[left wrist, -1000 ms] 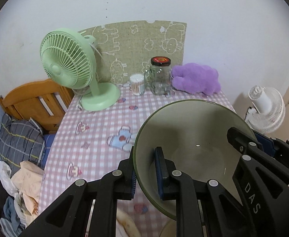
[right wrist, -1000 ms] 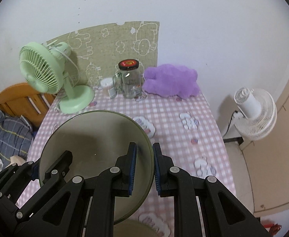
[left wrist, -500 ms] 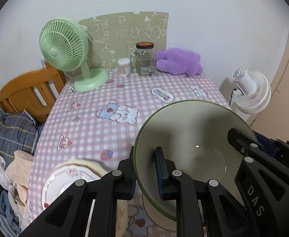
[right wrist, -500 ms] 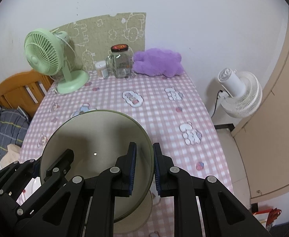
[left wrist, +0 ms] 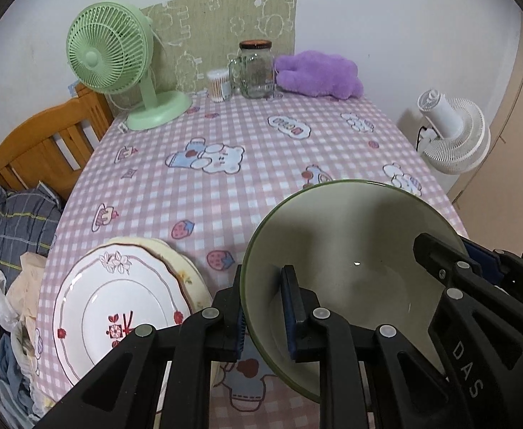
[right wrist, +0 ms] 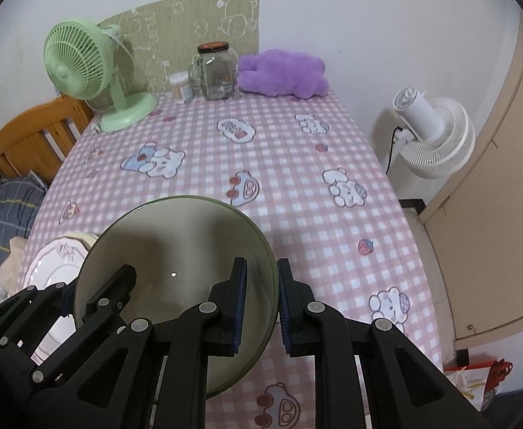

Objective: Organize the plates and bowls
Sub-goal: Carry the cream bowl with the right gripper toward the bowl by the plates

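Both grippers hold one large green-rimmed bowl [left wrist: 350, 250] above the near part of the table. My left gripper [left wrist: 263, 311] is shut on the bowl's left rim. My right gripper [right wrist: 261, 304] is shut on its right rim; the bowl [right wrist: 175, 250] fills the lower left of the right wrist view. A white plate with red flower marks [left wrist: 118, 307] lies on a cream plate [left wrist: 182, 268] at the table's near left. The plate also shows in the right wrist view [right wrist: 52, 264], partly hidden by the bowl.
The table has a pink checked cloth [left wrist: 243, 136]. At the back stand a green fan [left wrist: 114, 57], a glass jar [left wrist: 256, 68], a cotton swab tub [left wrist: 218, 85] and a purple plush [left wrist: 318, 75]. A wooden chair [left wrist: 43, 146] is left, a white fan [left wrist: 450, 136] right.
Both grippers have pulled back toward the near edge with the bowl. The stacked plates have come into view at the near left. The grip on the bowl is unchanged.
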`<state>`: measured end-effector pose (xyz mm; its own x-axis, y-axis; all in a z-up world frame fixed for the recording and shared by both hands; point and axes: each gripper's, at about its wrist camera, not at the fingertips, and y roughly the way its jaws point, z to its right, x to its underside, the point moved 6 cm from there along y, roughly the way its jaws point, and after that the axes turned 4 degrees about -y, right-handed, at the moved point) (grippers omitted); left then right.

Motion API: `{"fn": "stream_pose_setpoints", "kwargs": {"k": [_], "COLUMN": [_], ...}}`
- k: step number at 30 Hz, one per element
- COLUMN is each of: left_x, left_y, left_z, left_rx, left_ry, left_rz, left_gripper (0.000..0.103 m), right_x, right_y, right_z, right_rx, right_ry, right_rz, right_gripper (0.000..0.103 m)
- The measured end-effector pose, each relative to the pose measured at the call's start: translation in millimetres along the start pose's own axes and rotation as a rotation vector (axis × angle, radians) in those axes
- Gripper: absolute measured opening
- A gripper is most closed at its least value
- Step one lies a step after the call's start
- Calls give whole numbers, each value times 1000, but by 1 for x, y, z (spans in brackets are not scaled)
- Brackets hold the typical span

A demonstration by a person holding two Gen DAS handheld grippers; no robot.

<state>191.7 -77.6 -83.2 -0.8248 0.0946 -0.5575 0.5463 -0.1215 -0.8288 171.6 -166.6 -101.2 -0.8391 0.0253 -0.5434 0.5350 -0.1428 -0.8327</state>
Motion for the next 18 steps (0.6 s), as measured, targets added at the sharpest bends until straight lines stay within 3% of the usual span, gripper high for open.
{"fn": "stream_pose_setpoints", "kwargs": {"k": [18], "left_x": [9], "left_y": [27], "left_z": [-7], "left_rx": [-9], "left_ry": [-40], "left_rz": [-79], "left_gripper": [17], "right_x": [4], "right_y": [27], "right_z": [-8], "right_rx": [-7], "right_ry": [-39], "right_rz": [-65], "right_gripper": [20]}}
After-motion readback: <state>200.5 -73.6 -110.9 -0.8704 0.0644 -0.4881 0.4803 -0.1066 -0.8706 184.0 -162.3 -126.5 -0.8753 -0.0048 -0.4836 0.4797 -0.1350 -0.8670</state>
